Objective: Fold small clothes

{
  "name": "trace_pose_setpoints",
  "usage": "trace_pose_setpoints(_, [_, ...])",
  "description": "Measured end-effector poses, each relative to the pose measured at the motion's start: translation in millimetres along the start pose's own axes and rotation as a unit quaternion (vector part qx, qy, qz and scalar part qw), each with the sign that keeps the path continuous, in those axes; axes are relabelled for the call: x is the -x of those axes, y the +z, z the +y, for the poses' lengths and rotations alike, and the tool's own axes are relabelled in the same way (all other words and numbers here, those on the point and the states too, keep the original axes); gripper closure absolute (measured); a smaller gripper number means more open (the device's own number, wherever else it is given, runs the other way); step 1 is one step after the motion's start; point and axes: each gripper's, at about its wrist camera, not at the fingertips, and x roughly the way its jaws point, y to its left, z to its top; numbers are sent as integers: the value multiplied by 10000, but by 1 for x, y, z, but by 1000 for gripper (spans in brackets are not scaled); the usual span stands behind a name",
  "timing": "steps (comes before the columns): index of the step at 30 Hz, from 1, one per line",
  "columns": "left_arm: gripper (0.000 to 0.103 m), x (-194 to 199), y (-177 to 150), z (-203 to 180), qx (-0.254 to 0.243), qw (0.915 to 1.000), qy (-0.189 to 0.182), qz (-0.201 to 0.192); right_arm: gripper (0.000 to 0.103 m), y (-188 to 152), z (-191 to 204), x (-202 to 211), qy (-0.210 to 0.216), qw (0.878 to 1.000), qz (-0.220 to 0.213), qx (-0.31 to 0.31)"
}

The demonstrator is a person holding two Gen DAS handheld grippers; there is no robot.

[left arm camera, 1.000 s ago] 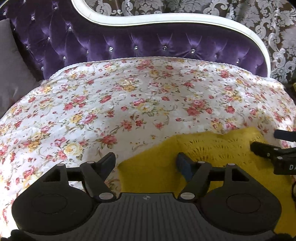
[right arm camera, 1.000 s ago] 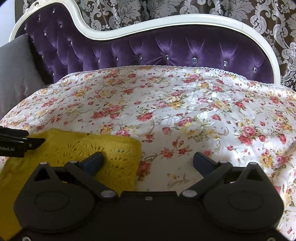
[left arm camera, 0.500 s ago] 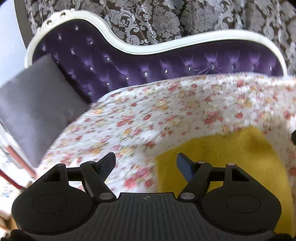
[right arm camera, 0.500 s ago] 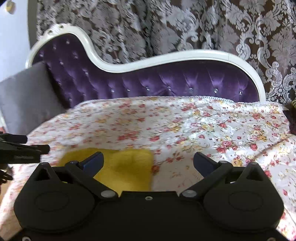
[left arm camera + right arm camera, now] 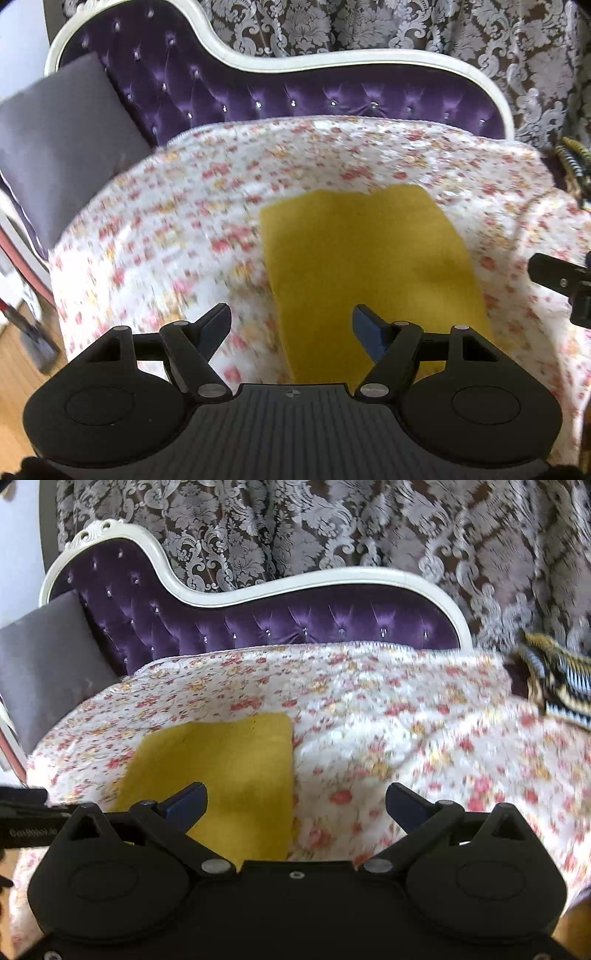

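Observation:
A yellow knitted garment point(image 5: 369, 258) lies flat as a folded rectangle on the floral bed cover point(image 5: 184, 229); the right wrist view shows the garment point(image 5: 221, 771) left of centre. My left gripper point(image 5: 291, 325) hangs open above the garment's near left edge, with nothing between its fingers. My right gripper point(image 5: 295, 805) is open too, over the garment's right edge, holding nothing. Each gripper's tip shows at the edge of the other's view: the right gripper point(image 5: 557, 277) and the left gripper point(image 5: 26, 805).
A purple tufted headboard point(image 5: 295, 92) with a white frame backs the sofa bed. A grey cushion point(image 5: 55, 140) leans at the left. A striped dark and yellow cloth point(image 5: 554, 679) lies at the right edge. Patterned curtains point(image 5: 332, 528) hang behind.
Both grippers have pulled back and risen away from the garment, open throughout. The whole yellow rectangle now shows, and more of the headboard and curtain has come into view.

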Motion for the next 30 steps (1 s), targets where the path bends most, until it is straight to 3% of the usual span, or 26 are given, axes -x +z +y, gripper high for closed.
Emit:
trace_pose_setpoints(9, [32,16,-32,-2,245,9994,-173,194,1,-30,2,23,224,9984,215,-482])
trace_pose_setpoints(30, [32,23,-53,-3,392,9989,-90,249,1,-48,30,34,272,9994,228,26])
